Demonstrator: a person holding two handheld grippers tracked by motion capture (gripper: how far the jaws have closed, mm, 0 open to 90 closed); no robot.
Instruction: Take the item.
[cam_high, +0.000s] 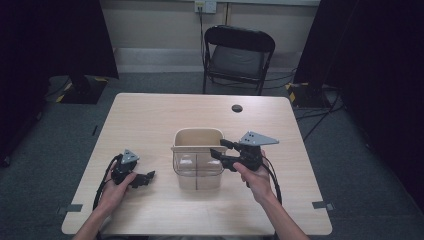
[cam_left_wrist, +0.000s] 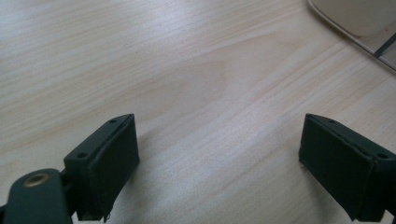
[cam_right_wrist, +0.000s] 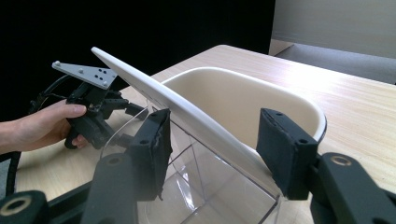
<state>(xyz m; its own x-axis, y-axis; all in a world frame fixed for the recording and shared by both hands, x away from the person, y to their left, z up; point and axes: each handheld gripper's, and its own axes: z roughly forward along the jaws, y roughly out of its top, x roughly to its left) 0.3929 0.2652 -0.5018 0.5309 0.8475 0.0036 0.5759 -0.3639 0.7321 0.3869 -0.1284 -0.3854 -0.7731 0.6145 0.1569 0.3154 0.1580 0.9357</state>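
Right fingers set around the lifted lid of the clear bin

Black fingers (cam_right_wrist: 275, 149) of the right gripper (cam_right_wrist: 212, 149) stand on both sides of the white lid (cam_right_wrist: 187, 114), which is tilted up over the clear bin (cam_right_wrist: 224, 196). They are close around the lid's edge, but I cannot tell if the pads already press on it; a small gap seems to remain on one side. The bin (cam_high: 198, 165) stands near the middle of the surface (cam_high: 150, 115), a little toward the person's edge, and the right gripper (cam_high: 220, 150) reaches it from the right side.

On the left, the left gripper (cam_high: 142, 178) rests low over the surface, near the front left part and well apart from the bin. Its fingers (cam_left_wrist: 109, 158) are wide apart with only bare wood between them.

My judgement on handling: the lid looks like thin, stiff plastic, light and rather smooth, so it may slip if it is pinched only at the very rim. A hold a little deeper on the flat edge should be safer. The bin has thin transparent walls with a divider inside; it seems light and could slide or tip when the lid is moved, so the free left gripper could steady it at the side wall
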